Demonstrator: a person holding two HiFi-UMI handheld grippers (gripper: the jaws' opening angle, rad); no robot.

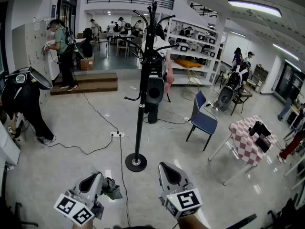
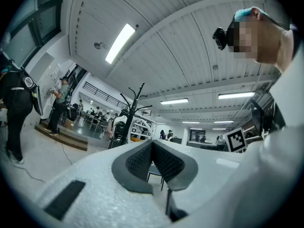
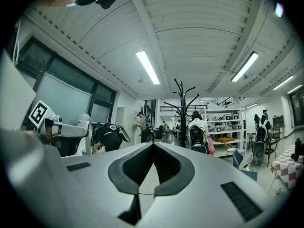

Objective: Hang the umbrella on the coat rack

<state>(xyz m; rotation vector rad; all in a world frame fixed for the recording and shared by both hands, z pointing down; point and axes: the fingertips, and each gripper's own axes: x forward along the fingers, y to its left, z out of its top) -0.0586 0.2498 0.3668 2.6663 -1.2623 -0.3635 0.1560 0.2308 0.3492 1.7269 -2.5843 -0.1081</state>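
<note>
The black coat rack (image 1: 139,120) stands on a round base in the middle of the floor, a short way ahead of both grippers. It also shows in the left gripper view as the coat rack (image 2: 134,101) and in the right gripper view as the coat rack (image 3: 183,113). A curved black hook juts left from its pole at mid height; I cannot tell whether this is an umbrella handle. No umbrella is plainly visible elsewhere. My left gripper (image 1: 113,188) (image 2: 152,142) and right gripper (image 1: 166,168) (image 3: 153,144) are low in the head view, both shut and empty.
A person with a black backpack (image 1: 155,87) stands just behind the rack. A power strip (image 1: 117,134) and cables lie on the floor left of the rack's base. A blue chair (image 1: 204,119) and a checkered table (image 1: 248,142) stand at the right. A person (image 1: 21,104) bends over at the left.
</note>
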